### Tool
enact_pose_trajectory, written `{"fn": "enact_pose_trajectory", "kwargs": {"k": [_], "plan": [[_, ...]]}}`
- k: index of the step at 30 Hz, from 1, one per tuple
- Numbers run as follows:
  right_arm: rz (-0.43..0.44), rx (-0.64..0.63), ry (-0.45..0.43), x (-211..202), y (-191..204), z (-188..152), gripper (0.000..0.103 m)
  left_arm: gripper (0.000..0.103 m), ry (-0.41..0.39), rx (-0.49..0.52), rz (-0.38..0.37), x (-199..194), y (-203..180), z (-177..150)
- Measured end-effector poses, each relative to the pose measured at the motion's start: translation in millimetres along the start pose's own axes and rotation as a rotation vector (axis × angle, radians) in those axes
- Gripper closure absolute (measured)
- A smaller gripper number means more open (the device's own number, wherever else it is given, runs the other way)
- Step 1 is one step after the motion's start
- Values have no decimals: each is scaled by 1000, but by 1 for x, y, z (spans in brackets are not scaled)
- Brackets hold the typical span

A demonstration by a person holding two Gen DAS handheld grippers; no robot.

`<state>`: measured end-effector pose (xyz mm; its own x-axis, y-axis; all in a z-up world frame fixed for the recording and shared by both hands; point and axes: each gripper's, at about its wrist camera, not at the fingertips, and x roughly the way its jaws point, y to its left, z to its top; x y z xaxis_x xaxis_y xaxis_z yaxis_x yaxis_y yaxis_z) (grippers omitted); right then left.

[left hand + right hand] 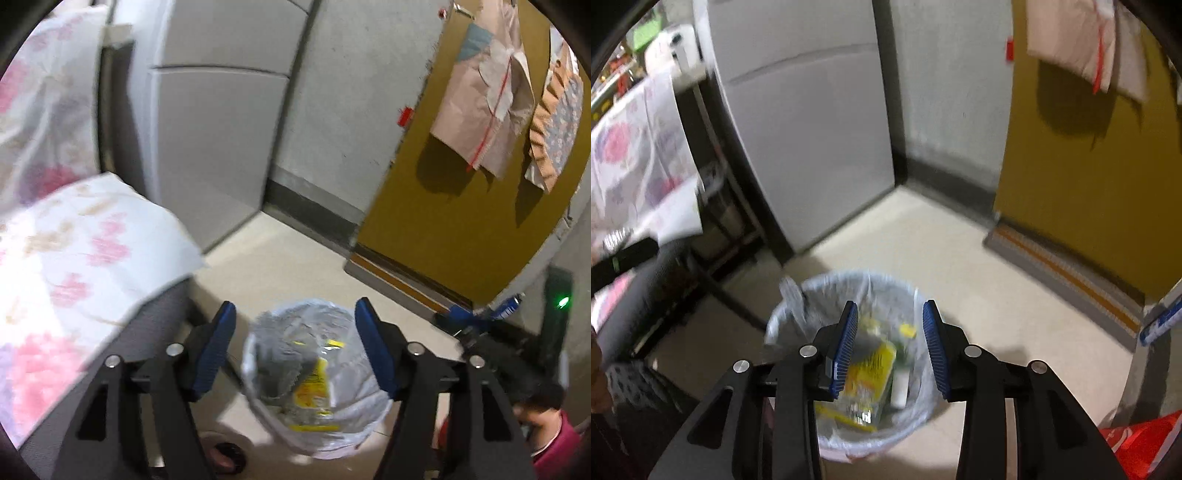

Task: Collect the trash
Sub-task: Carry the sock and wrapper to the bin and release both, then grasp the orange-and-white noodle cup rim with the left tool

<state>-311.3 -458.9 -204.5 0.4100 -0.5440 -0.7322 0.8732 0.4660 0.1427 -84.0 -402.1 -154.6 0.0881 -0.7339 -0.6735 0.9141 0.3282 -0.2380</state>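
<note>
A round trash bin lined with a clear plastic bag stands on the pale floor. Inside lie yellow wrappers and a blurred grey piece. My left gripper hovers above the bin, its blue pads wide apart with nothing between them. In the right wrist view the same bin sits directly below my right gripper, which is open and holds nothing. Between its fingers I see a yellow wrapper and a small white bottle down in the bin.
A grey fridge stands behind the bin, an ochre door with hanging bags to the right. A floral-covered table borders the left. A person in a pink top is at lower right; a red bag lies nearby.
</note>
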Motion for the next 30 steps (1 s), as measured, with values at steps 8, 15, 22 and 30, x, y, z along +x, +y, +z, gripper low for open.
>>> {"fn": "enact_pose_trajectory", "kwargs": {"k": [8,15,22,30], "plan": [[162,-37,-153,-62,54,39,64,31,-116,-42,176,-83,44,-11],[382,-196,-202,-91,149,45,47,22,-185,-161,382,-166,99,-47],[514,-346,-173,-102,241,35,34,10,-201,-308,583,-233,153,-90],[615,-485,-131,-101,325,21,33,7,-198,-488,734,-287,212,-133]]}}
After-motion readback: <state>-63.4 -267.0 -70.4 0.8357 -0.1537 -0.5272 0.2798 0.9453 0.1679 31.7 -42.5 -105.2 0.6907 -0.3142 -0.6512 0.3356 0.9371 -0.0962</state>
